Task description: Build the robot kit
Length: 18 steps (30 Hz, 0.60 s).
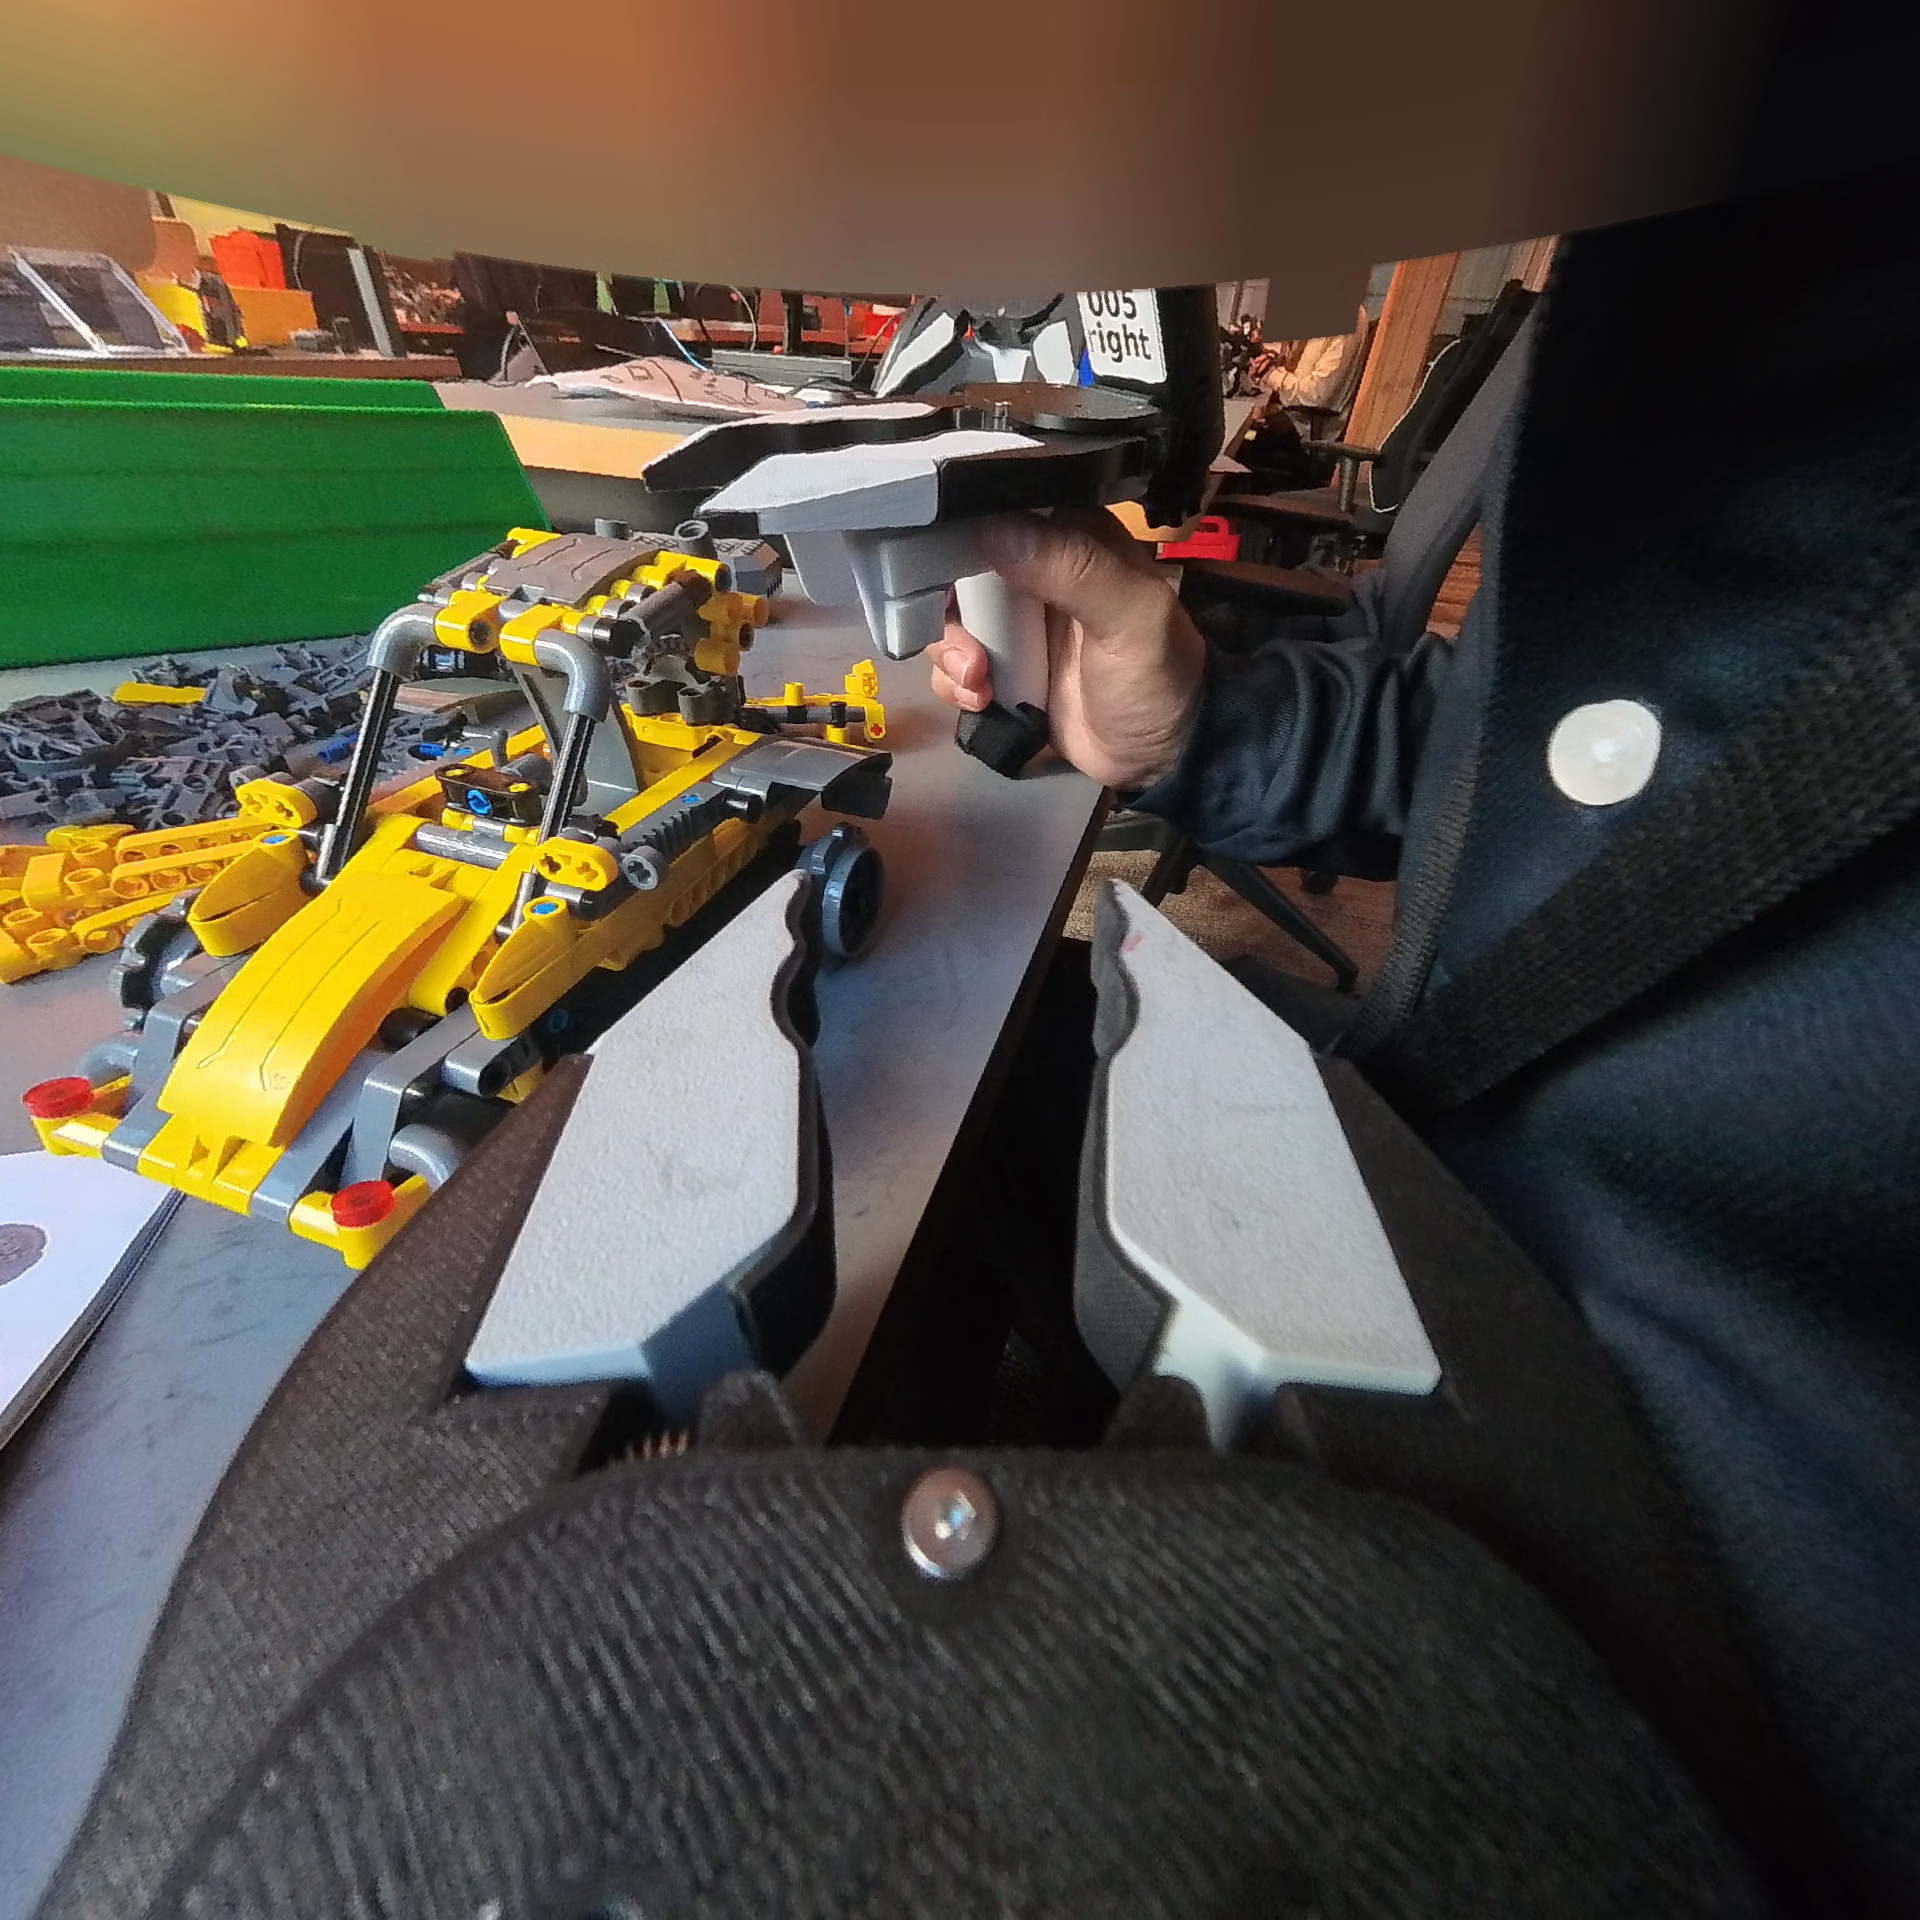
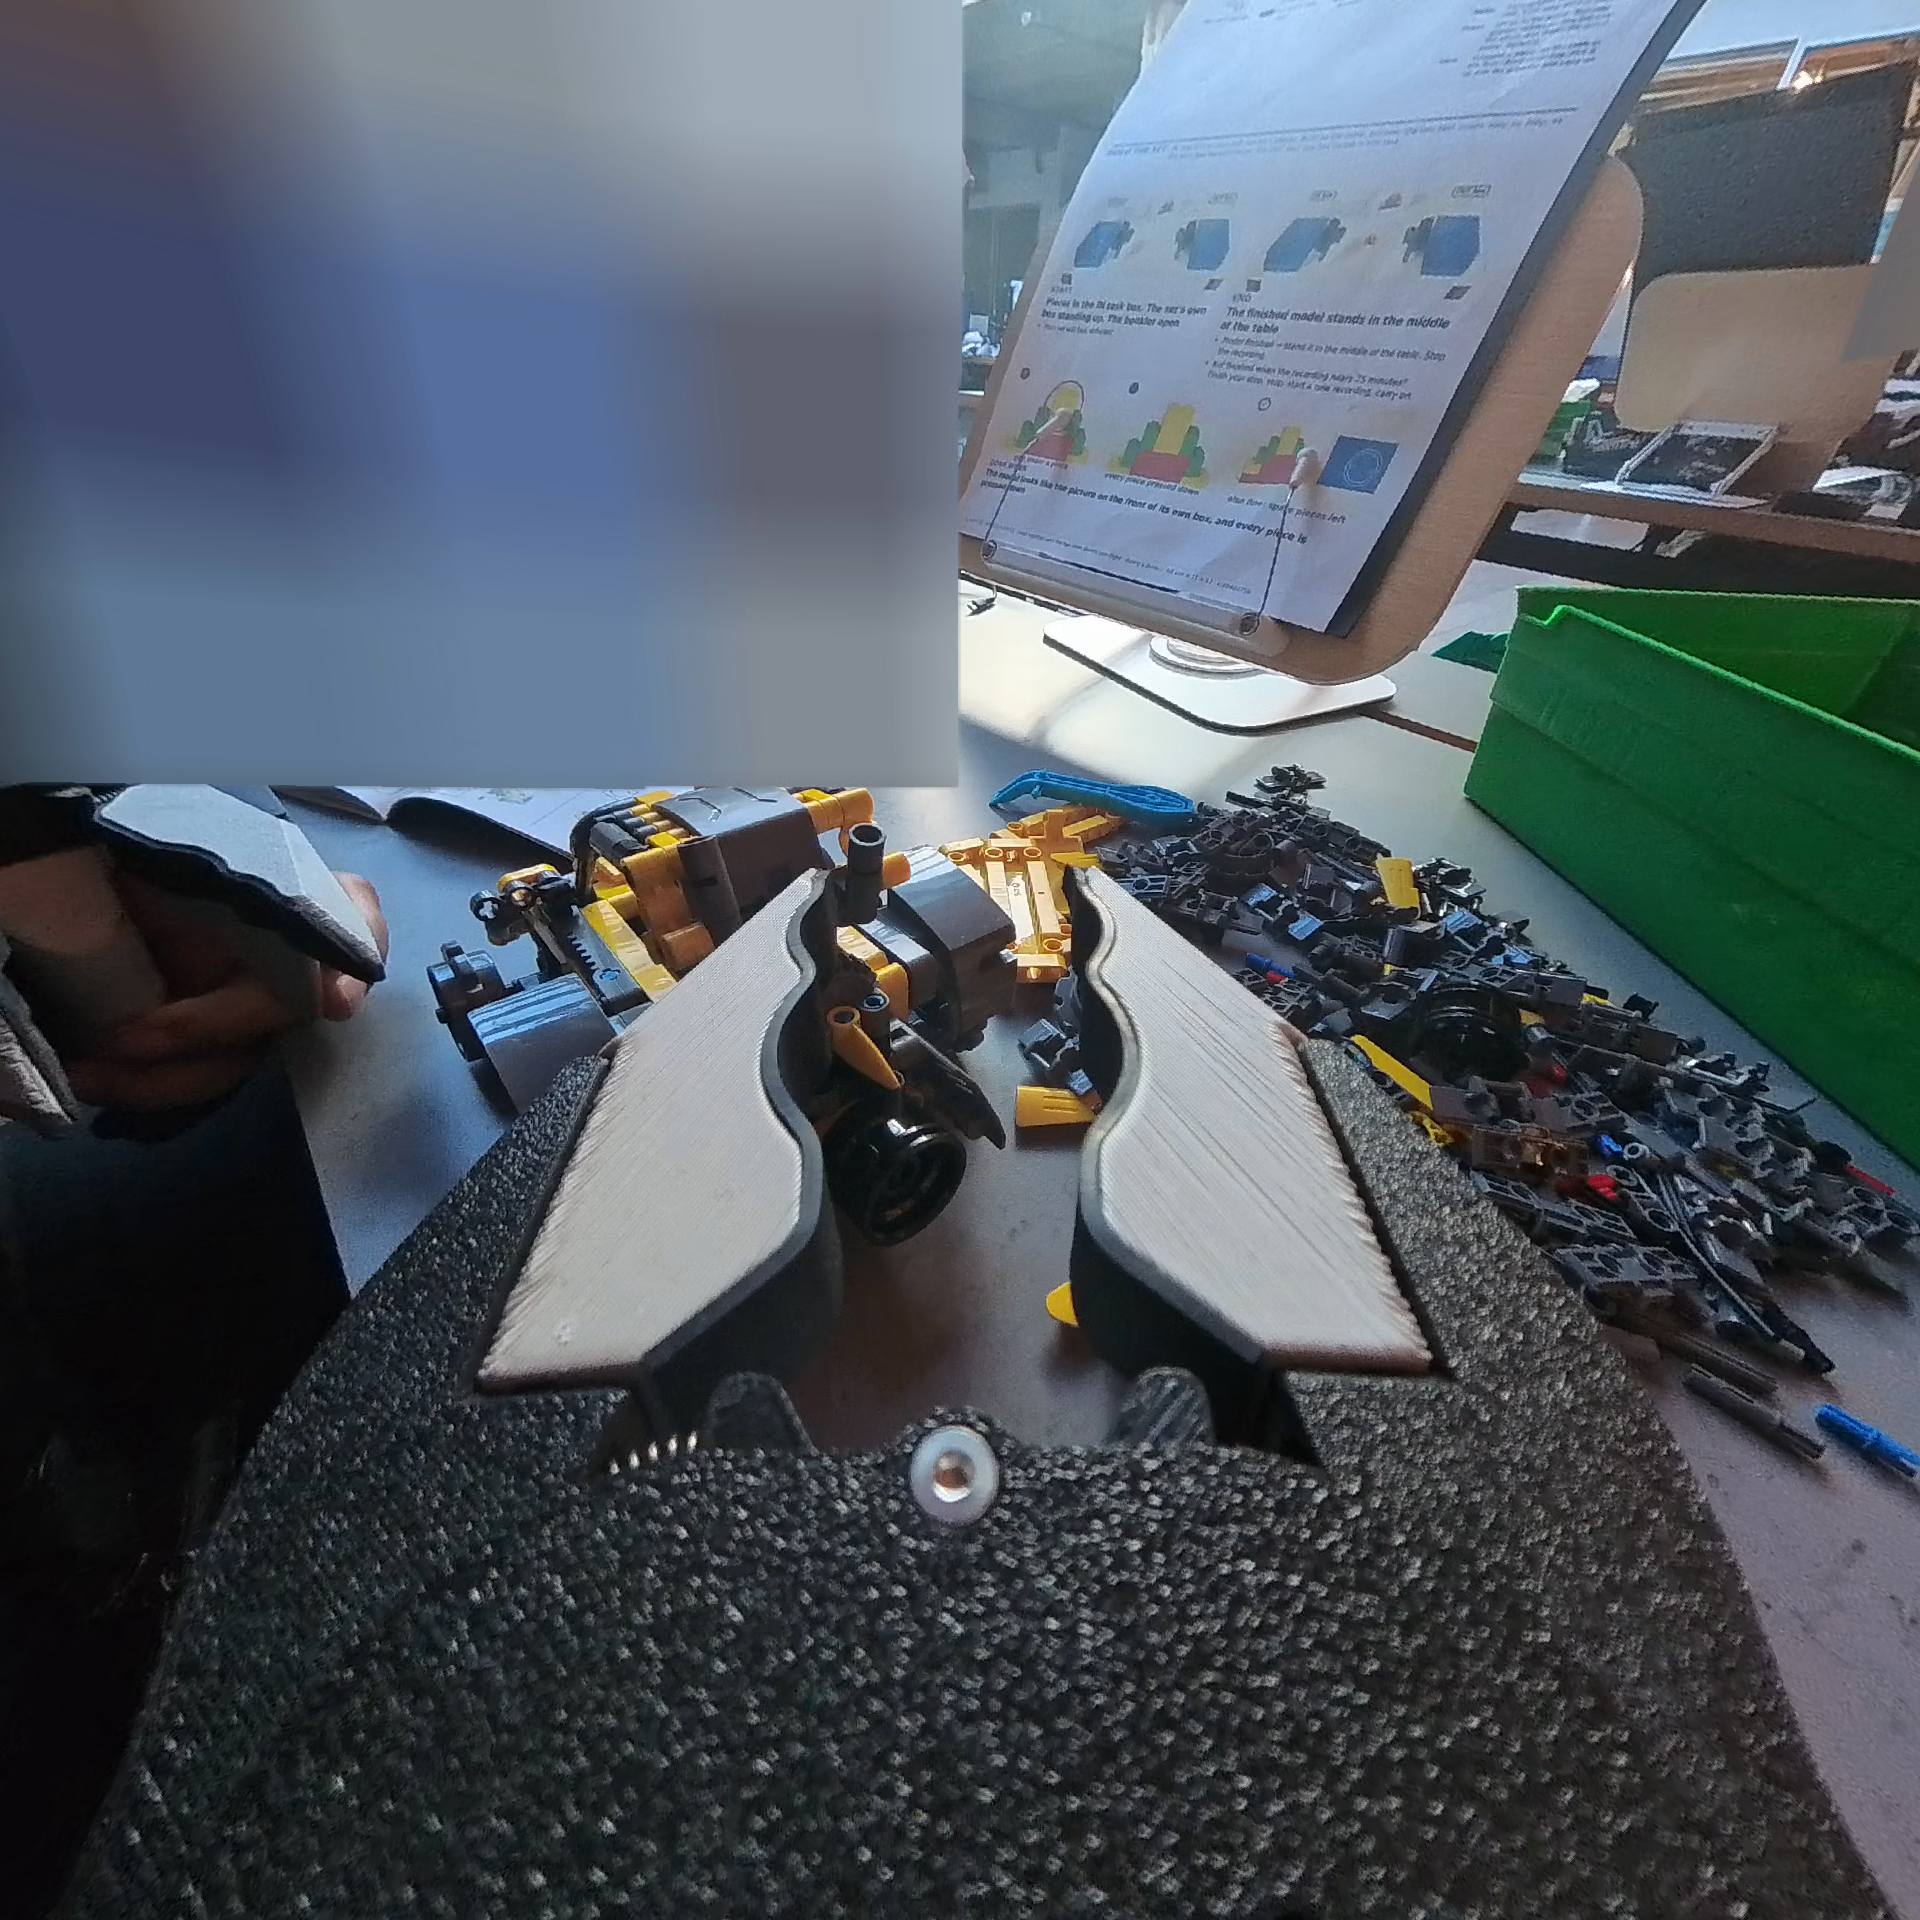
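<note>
Left wrist view: we see the left gripper (image 1: 956, 894) with its fingers spread wide and nothing between them. It hangs over the near edge of the table (image 1: 935, 1091). One finger is over the tabletop and the other over the dark gap beyond the edge. Just beside the inner finger stands the car (image 1: 343, 956), a yellow and grey brick model with a roll cage, and its small wheel (image 1: 847, 894) is nearest the fingertip. We cannot tell whether finger and car touch. A booklet (image 1: 62, 1247) lies at the car's nose. Yellow beams (image 1: 83, 883) and grey parts (image 1: 156, 727) lie past it, toward the bin (image 1: 239, 520) at the far edge. A hand (image 1: 1101, 665) holds the right gripper (image 1: 727, 478) raised above the table, beyond the car's other end.

Right wrist view: we see that gripper's fingers also wide apart and empty. The car's end and a black wheel (image 2: 899, 1174) show through the gap below them, and the fingers grip neither. To the right the parts pile (image 2: 1455, 1039) spreads toward the green bin. A blue tool (image 2: 1091, 795) lies at the pile's far side. A printed sheet on a stand (image 2: 1299, 312) rises at the far edge.
</note>
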Available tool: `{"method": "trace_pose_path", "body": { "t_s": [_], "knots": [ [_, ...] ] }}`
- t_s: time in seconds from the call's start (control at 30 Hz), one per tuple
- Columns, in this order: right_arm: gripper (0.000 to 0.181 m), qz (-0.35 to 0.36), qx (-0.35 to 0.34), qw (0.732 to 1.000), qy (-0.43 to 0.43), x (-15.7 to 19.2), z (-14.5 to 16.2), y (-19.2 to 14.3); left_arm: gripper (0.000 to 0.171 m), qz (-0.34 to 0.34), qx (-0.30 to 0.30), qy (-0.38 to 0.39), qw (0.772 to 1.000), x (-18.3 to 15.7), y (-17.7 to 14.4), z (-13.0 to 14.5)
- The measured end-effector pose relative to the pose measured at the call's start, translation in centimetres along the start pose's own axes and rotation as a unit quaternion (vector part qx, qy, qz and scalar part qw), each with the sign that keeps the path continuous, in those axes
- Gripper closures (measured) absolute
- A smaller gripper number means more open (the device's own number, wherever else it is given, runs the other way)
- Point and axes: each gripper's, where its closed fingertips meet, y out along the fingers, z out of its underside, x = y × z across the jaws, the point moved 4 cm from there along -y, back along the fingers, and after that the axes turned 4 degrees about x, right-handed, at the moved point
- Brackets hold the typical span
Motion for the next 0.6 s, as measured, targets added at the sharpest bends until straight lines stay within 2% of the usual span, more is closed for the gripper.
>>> {"method": "trace_pose_path", "body": {
  "t_s": [0.5, 0.6],
  "knots": [
    [0.138, -0.018, 0.019, 0.999, -0.040, 1.3, 0.3, 0.5, 0.123, 0.001, 0.002, 0.000, 1.000, 0.0, 0.0, 0.0],
    [0.147, -0.016, 0.032, 0.997, -0.065, 1.8, 0.6, 0.8, 0.123, 0.001, 0.002, 0.000, 1.000, 0.0, 0.0, 0.0]
  ]
}}
